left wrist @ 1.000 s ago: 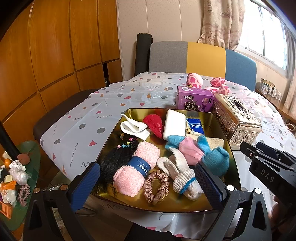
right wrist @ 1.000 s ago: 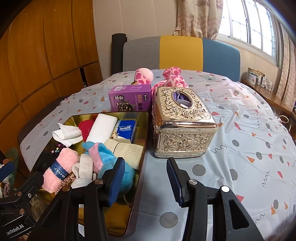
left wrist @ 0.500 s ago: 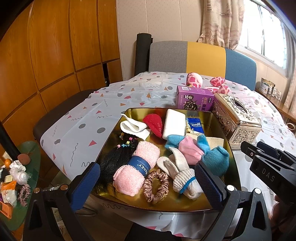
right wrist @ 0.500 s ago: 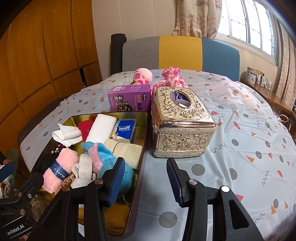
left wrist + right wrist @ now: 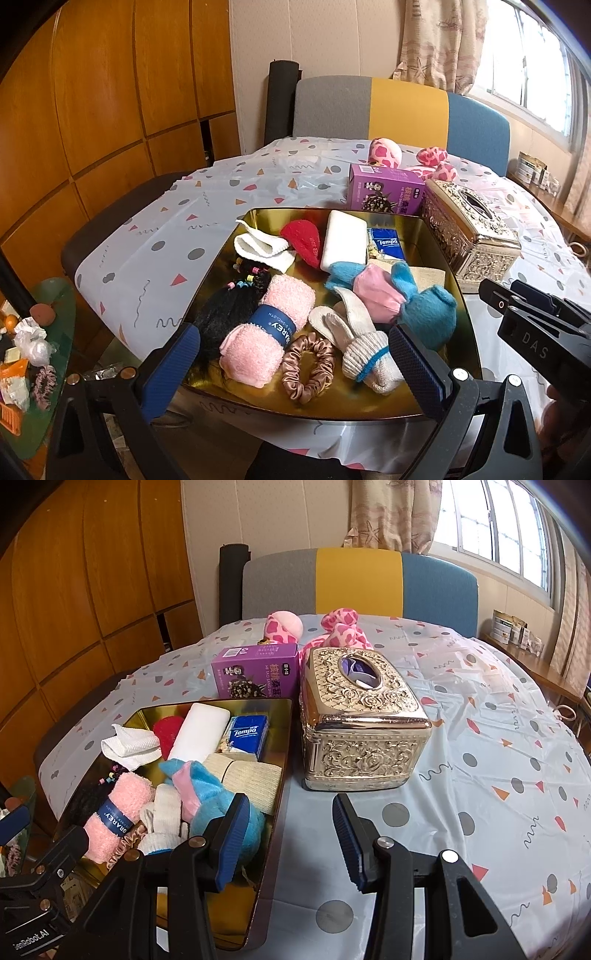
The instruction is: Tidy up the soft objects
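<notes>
Two handheld grippers hover at the near edge of the table, both angled down, neither touching anything.

Far left: small green glass side table [image 5: 55, 314] with wrappers and clutter, off the main table.

Left gripper [image 5: 291, 363]: blue-padded fingers [image 5: 173, 363] spread wide, nothing between them, above the near rim of the shiny gold square metal tray [image 5: 236, 391].

Tray contents, left to right:
- black braided hairpiece with coloured beads [image 5: 229, 310], left edge
- folded white ribbed cloth [image 5: 264, 247], back left
- rolled pink fluffy towel with a navy paper band [image 5: 269, 328], touching the hairpiece
- red knit piece [image 5: 304, 240], behind the towel
- brown satin scrunchie [image 5: 308, 369], near rim, against the towel
- white rectangular sponge-like block [image 5: 343, 242], back centre
- cream knit socks with a blue stripe [image 5: 364, 350], just right of the scrunchie
- blue and pink fleece item [image 5: 391, 299], centre right
- blue Tempo tissue pack [image 5: 247, 734], back right
- folded beige woven cloth [image 5: 247, 779], right wall

Behind the tray: purple printed carton [image 5: 256, 670]. Behind that: pink spotted plush toy [image 5: 338, 631].

Right of the tray, just beside it: ornate silver embossed tissue box [image 5: 360, 716], on the pale tablecloth with dots and triangles [image 5: 498, 746].

Right gripper [image 5: 288, 840]: fingers [image 5: 349, 842] partly apart, empty, straddling the tray's right wall, left finger over the fleece item, right finger over bare cloth.
</notes>
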